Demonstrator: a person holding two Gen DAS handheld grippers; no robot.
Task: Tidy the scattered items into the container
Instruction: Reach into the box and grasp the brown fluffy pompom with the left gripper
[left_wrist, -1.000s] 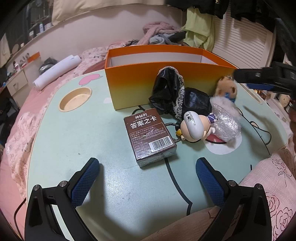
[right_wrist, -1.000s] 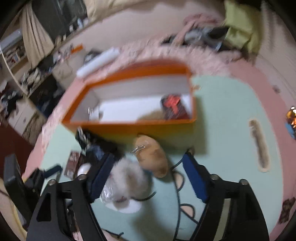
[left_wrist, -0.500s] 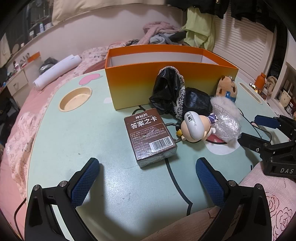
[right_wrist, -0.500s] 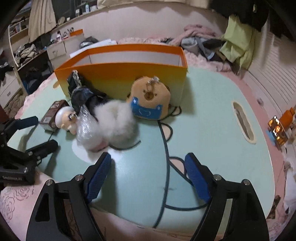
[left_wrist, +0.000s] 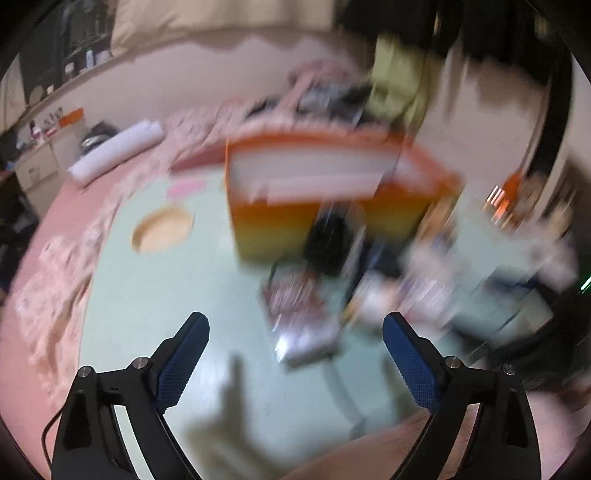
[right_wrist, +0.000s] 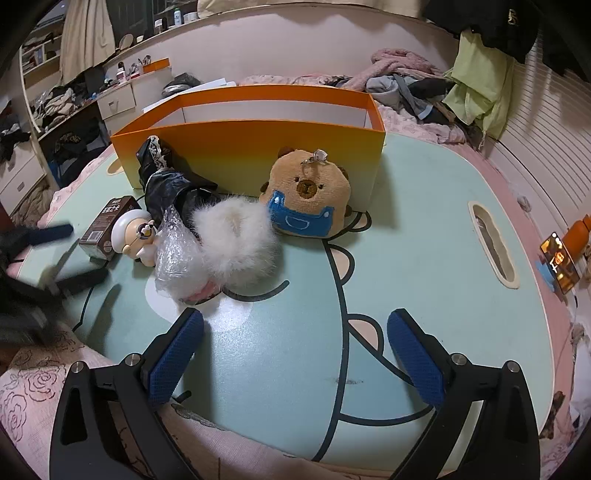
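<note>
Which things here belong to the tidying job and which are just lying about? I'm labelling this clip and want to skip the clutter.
Job:
orange box
bear plush
white fluffy ball
crinkled plastic wrap
small figurine
brown card box
black lace-trimmed bundle

Lying about:
clothes pile
phone

Orange box (right_wrist: 258, 155) upright, open-topped, white inside, at far side of counter. Brown bear plush (right_wrist: 306, 195) with blue bib leans on its front wall. White fluffy ball (right_wrist: 236, 240), crinkled plastic bundle (right_wrist: 177, 258), bald figurine (right_wrist: 136, 232), brown card box (right_wrist: 107, 221), black lace-trimmed pouch (right_wrist: 166, 181) clustered left of plush.
</note>
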